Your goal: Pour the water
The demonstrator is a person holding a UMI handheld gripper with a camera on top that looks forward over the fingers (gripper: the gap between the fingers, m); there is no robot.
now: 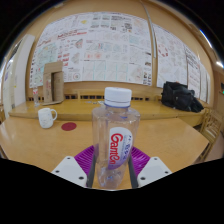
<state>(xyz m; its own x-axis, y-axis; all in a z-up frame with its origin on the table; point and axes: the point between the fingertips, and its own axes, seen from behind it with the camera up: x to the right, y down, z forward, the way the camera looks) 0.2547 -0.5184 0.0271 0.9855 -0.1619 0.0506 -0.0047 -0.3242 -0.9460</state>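
right now one clear plastic bottle (115, 140) stands upright between the two fingers of the gripper (113, 170), very close to the camera. it has one white screw cap (118, 96) on top and one label (119, 146) with red lettering around its middle; the lettering is only partly readable. the bottle looks nearly see-through, and how much water it holds cannot be told.

the two purple pads (84, 156) show on either side of the bottle's lower half, right up against its sides. whether the fingers press on the bottle or merely sit close around it cannot be told, since the bottle's base and the contact points are hidden low in the view.

beyond the bottle lies one wooden table (170, 140). on it, well apart from the bottle and off to the left side, stands one white mug (46, 117) with its handle showing. near the mug lies one small red round thing (68, 126), flat on the table, possibly a coaster or lid. farther back on the left stands one brown paper bag (53, 82), upright. on the right, at the far side of the table, sits one dark bag (181, 97), slumped. the wall (105, 45) behind is covered with many sheets of printed paper.
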